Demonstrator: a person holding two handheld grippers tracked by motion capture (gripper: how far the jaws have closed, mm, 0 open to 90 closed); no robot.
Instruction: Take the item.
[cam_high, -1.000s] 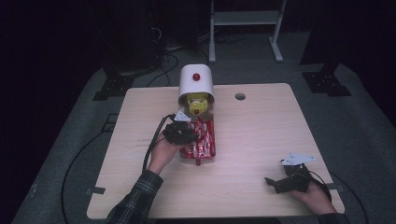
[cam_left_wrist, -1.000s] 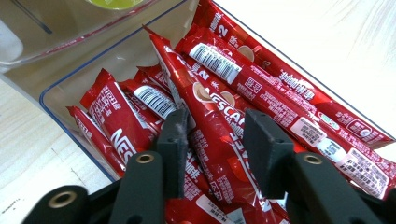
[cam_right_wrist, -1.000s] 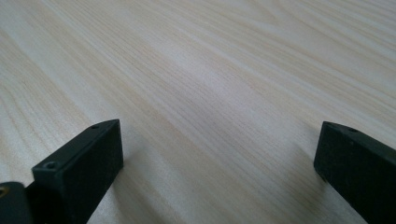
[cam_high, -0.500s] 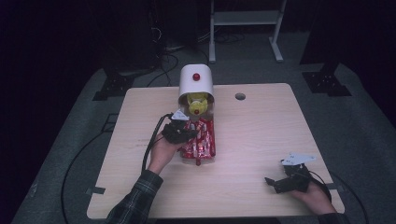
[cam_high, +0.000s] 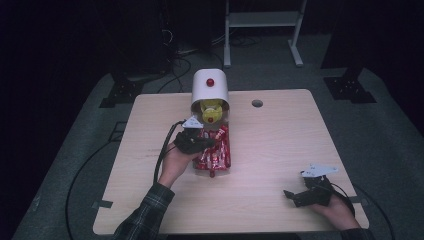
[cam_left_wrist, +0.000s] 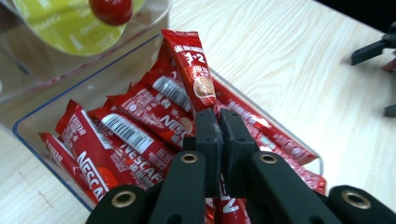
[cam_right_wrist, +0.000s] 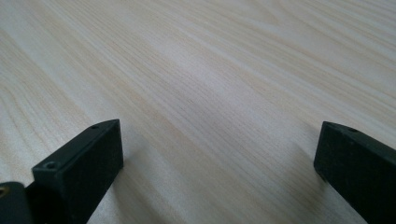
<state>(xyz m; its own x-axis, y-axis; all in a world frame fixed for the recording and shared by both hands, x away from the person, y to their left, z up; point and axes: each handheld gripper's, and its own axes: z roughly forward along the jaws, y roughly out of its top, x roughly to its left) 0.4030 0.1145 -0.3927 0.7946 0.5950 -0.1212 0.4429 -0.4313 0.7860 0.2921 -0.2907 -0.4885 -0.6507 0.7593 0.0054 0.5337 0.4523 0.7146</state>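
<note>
The left gripper (cam_left_wrist: 218, 140) is clenched on one red sachet (cam_left_wrist: 194, 70) in the clear tray (cam_left_wrist: 44, 144); its long axis runs from the jaws toward 12 o'clock, over the pile. The right gripper (cam_high: 311, 192), jaws wide apart, rests well apart at 4 o'clock of the tray

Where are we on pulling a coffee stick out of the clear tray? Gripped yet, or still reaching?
Done: the left hand-held gripper has just closed on one red coffee stick, which stands tilted up above the others. In hand: that stick, pinched between the pads over the clear tray. Left: lifting it clear and setting it down; the right hand-held gripper rests open on the table, holding nothing.
</note>
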